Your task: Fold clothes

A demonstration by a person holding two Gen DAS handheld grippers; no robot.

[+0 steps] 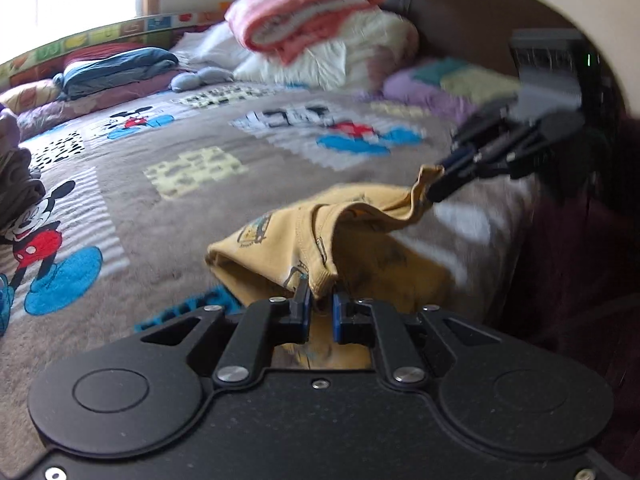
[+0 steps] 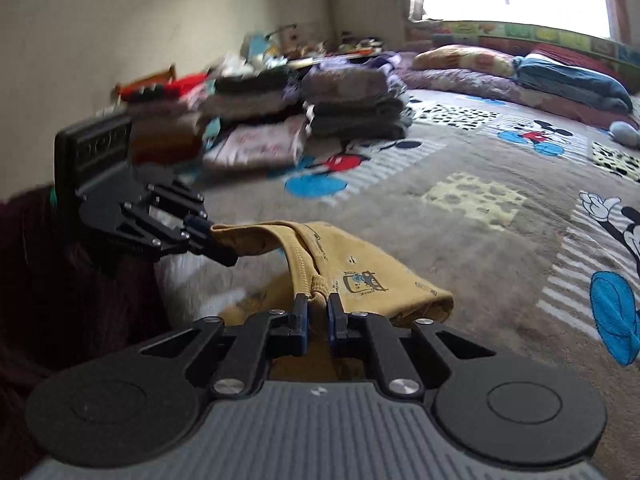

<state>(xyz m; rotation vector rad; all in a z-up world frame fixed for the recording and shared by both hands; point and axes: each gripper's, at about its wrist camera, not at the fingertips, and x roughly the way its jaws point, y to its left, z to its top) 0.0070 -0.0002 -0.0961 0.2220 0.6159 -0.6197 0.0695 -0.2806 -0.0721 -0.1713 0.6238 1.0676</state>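
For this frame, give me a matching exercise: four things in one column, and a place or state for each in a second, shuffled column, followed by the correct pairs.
Things:
1. yellow garment
2. left gripper
3. folded clothes stacks
4. pink striped blanket

Places or states:
A. on top of white bedding by the headboard
B. piled at the far side of the bed near the wall
C. stretched between both grippers above the bed cover
D. shut on a hem of the yellow cloth

Pairs: 1-C, 2-D, 3-B, 4-A

The right gripper also pinches the garment.
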